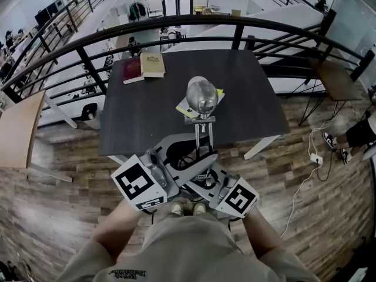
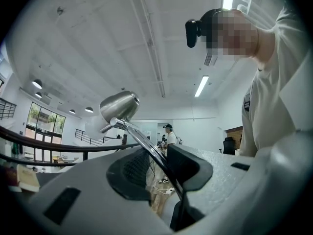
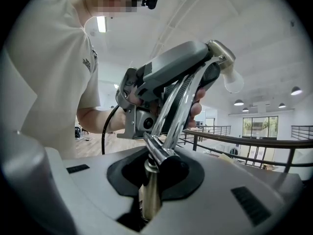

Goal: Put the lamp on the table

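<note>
Step in hand: carry. The lamp (image 1: 202,96) is in the air, held by both grippers in front of the person. In the head view its shade hangs over the near part of the table (image 1: 141,119). Nothing shows it resting there, so it looks not yet set down.

Left gripper (image 2: 161,168): clamped on the lamp's slanting chrome arm (image 2: 146,148). The rod runs up between the two pads to the shade (image 2: 120,106), high and left in that view.

Right gripper (image 3: 151,175): clamped lower down, on the stem (image 3: 148,195) below the arm joint. The stem stands near upright between the jaws, and the arms rise past it toward the left gripper.

The lamp's foot cannot be made out for certain in any view.

Next move, as I judge it: carry forward over bare tabletop and keep the stem upright. Steer clear of the yellow paper (image 1: 182,109) under the shade and the books (image 1: 144,66) at the far left. Lower until the foot bears, then let go one gripper at a time.
</note>
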The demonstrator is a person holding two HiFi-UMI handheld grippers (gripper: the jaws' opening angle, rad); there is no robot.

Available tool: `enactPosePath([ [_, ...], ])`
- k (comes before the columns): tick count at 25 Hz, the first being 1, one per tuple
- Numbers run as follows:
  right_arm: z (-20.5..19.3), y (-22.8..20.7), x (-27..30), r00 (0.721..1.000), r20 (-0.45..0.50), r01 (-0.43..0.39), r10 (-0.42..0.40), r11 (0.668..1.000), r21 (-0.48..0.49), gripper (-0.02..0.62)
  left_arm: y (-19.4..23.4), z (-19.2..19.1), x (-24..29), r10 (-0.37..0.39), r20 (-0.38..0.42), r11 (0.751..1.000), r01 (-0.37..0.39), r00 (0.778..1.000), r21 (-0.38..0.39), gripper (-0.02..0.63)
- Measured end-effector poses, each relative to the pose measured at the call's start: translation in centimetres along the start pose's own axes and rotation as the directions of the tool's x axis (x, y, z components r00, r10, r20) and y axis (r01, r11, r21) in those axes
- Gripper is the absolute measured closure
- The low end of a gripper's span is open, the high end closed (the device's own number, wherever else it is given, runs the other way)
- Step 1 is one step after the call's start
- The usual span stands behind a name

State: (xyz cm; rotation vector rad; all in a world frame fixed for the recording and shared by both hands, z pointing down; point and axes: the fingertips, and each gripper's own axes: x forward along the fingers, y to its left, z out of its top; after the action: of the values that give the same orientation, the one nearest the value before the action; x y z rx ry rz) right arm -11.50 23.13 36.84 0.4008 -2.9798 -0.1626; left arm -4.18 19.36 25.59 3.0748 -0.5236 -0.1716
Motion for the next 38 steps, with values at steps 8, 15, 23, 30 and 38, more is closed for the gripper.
enactPosePath([
  [8,-0.6,-1.5,-2.0,1.000,-0.008,-0.002,0.002,0.999,-0.042,0.546,-0.3,-0.1,2.4,-0.002,0.012,0.998,0.001,1.000,0.064,0.480],
  [15,-1.7,-3.5,-5.3,1.000,-0.020,0.001,-0.002,0.999,-0.051,0.546,-0.6,-0.5,6.4,-0.005,0.022,0.997,0.003,1.000,0.072,0.479],
  [23,-2.3,-5.1,-6.9,1.000,-0.019,0.022,-0.023,0.998,-0.063,0.546,-0.3,-1.1,8.6,-0.010,0.034,0.998,0.007,0.999,0.069,0.477],
  [30,-2.9,-6.9,-8.5,0.998,-0.028,0.049,-0.051,0.995,-0.089,0.546,0.1,-1.6,10.8,-0.028,0.048,0.997,0.024,0.998,0.080,0.477],
  [38,-5.4,-10.7,-10.1,0.993,-0.064,0.092,-0.099,0.991,-0.096,0.546,1.9,-3.5,14.6,-0.082,0.054,0.993,0.077,0.995,0.085,0.477],
])
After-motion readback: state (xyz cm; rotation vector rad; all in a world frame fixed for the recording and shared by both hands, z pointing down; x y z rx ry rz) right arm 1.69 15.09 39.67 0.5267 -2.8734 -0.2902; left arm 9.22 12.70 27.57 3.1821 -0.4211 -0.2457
